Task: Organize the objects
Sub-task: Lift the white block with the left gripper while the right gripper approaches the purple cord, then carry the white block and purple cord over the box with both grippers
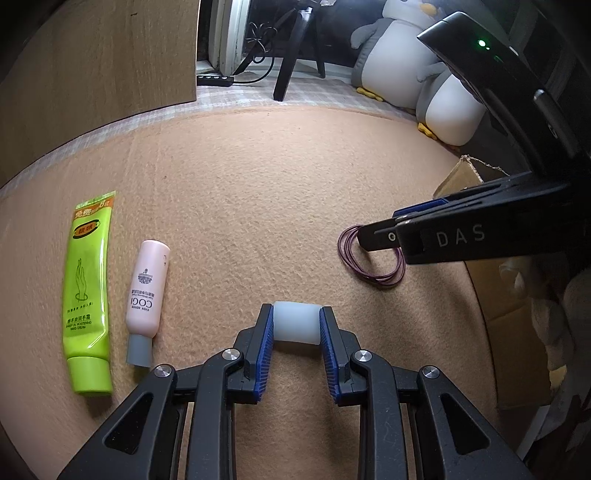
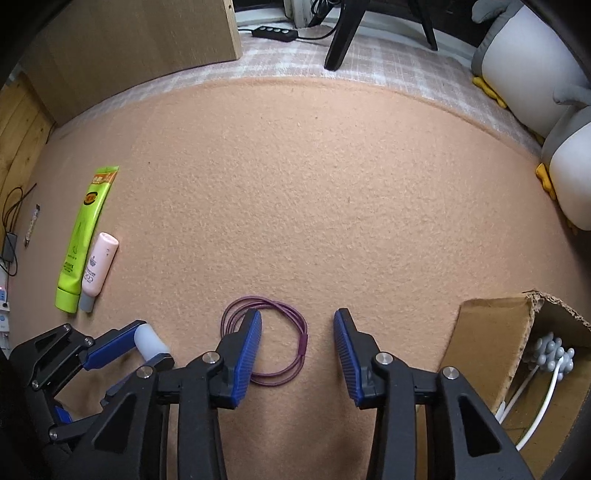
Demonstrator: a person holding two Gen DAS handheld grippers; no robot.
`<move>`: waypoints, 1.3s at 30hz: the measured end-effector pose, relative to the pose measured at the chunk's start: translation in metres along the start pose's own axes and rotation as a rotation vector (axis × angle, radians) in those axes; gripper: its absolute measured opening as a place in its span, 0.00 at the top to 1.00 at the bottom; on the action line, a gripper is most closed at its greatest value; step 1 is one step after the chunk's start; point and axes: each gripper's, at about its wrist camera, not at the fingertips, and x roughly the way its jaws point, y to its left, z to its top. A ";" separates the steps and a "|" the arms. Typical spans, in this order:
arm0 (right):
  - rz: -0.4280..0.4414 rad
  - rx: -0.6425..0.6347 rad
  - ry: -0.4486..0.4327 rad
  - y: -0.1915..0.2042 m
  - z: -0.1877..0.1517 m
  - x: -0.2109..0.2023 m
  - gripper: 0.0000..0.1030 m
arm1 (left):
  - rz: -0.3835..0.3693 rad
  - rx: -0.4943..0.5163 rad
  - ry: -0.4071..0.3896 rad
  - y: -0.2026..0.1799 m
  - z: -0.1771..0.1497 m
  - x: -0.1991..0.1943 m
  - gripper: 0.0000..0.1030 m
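Note:
My left gripper is shut on a small white cylinder, just above the tan felt mat; it also shows in the right wrist view. A green hand-cream tube and a pink bottle lie side by side to its left, caps toward me. My right gripper is open over a coil of purple hair bands, left pad on the coil. The coil shows in the left wrist view under the right gripper.
An open cardboard box with white and grey items stands at the right edge of the mat. Two plush penguins sit at the far right. A wooden panel, chair legs and a power strip are at the back.

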 end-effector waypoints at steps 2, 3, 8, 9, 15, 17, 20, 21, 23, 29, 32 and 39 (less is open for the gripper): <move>-0.004 -0.013 -0.011 0.003 -0.004 0.000 0.72 | -0.001 -0.001 -0.001 0.000 0.000 0.000 0.75; -0.010 -0.027 -0.013 0.006 -0.006 0.000 0.78 | -0.001 0.000 -0.001 0.000 0.000 0.000 0.75; 0.011 -0.030 -0.030 0.008 -0.017 -0.001 0.93 | -0.001 0.004 -0.003 -0.003 -0.003 -0.001 0.76; 0.021 -0.023 -0.034 0.007 -0.020 -0.001 0.96 | -0.002 0.005 -0.003 -0.003 -0.004 -0.002 0.76; 0.069 0.016 -0.076 -0.001 -0.046 -0.007 0.96 | -0.006 -0.009 -0.007 -0.002 -0.012 -0.011 0.76; 0.088 0.034 -0.102 -0.004 -0.056 -0.014 0.96 | -0.004 -0.008 -0.014 -0.002 -0.014 -0.016 0.76; 0.105 0.046 -0.147 -0.002 -0.069 -0.035 0.96 | -0.004 -0.012 -0.027 -0.002 -0.014 -0.023 0.76; 0.117 0.050 -0.162 -0.003 -0.072 -0.042 0.96 | -0.005 -0.013 -0.031 -0.002 -0.014 -0.025 0.76; 0.129 0.055 -0.197 0.000 -0.070 -0.053 0.96 | -0.007 -0.013 -0.035 -0.003 -0.014 -0.029 0.76; 0.155 0.063 -0.275 0.002 -0.068 -0.082 0.96 | -0.015 -0.006 -0.049 -0.011 -0.015 -0.037 0.76; 0.166 0.082 -0.309 -0.007 -0.080 -0.101 0.96 | -0.030 0.004 -0.059 -0.020 -0.012 -0.042 0.76; 0.161 0.164 -0.364 -0.044 -0.123 -0.135 0.96 | -0.079 0.056 -0.082 -0.055 0.002 -0.051 0.76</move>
